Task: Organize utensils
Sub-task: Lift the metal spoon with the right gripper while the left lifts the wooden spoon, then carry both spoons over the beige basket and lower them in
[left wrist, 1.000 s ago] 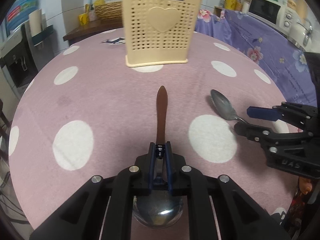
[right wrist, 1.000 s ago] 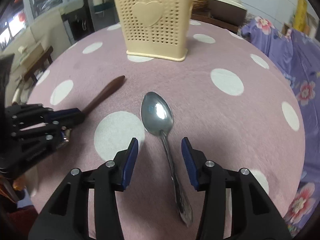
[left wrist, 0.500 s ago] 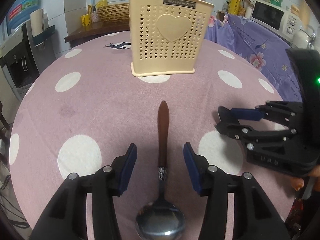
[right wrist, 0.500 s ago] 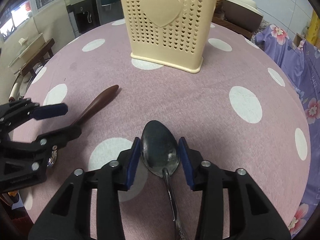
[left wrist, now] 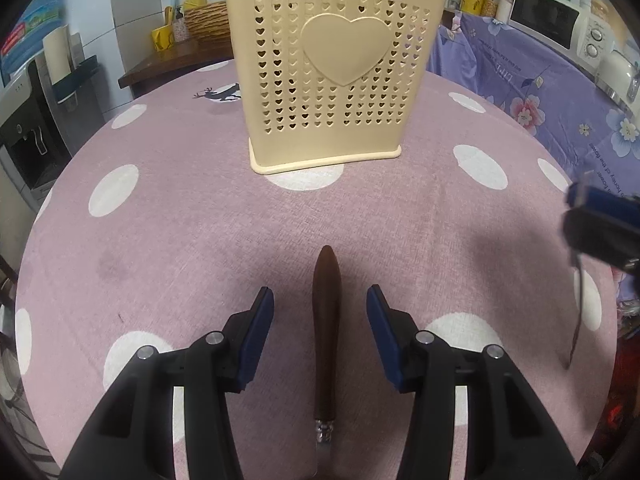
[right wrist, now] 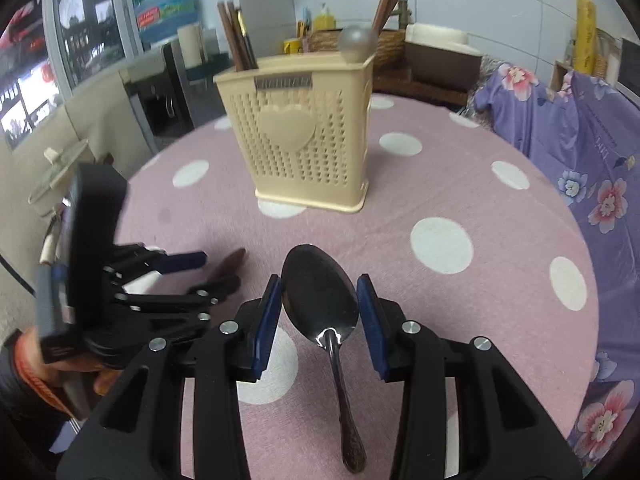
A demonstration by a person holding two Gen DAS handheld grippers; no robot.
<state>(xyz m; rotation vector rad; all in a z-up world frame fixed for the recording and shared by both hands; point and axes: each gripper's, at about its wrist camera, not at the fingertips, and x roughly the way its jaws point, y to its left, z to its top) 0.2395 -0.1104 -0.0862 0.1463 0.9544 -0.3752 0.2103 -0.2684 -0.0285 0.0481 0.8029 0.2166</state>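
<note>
Left gripper [left wrist: 320, 312]: fingers spread wide, straddling the wooden-handled spoon [left wrist: 327, 332] lying on the pink dotted tablecloth [left wrist: 160, 240]; no contact visible. Cream utensil holder [left wrist: 326, 68]: upright farther back on the table, chopsticks [right wrist: 236, 36] inside. Right gripper [right wrist: 320, 312]: blue pads closed against the bowl of the metal spoon [right wrist: 324, 300], handle trailing toward the camera; spoon appears raised off the cloth.

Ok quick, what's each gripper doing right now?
Left gripper: open, straddling the wooden handle without gripping it.
Right gripper: shut on the spoon by its bowl, lifted off the table.
</note>
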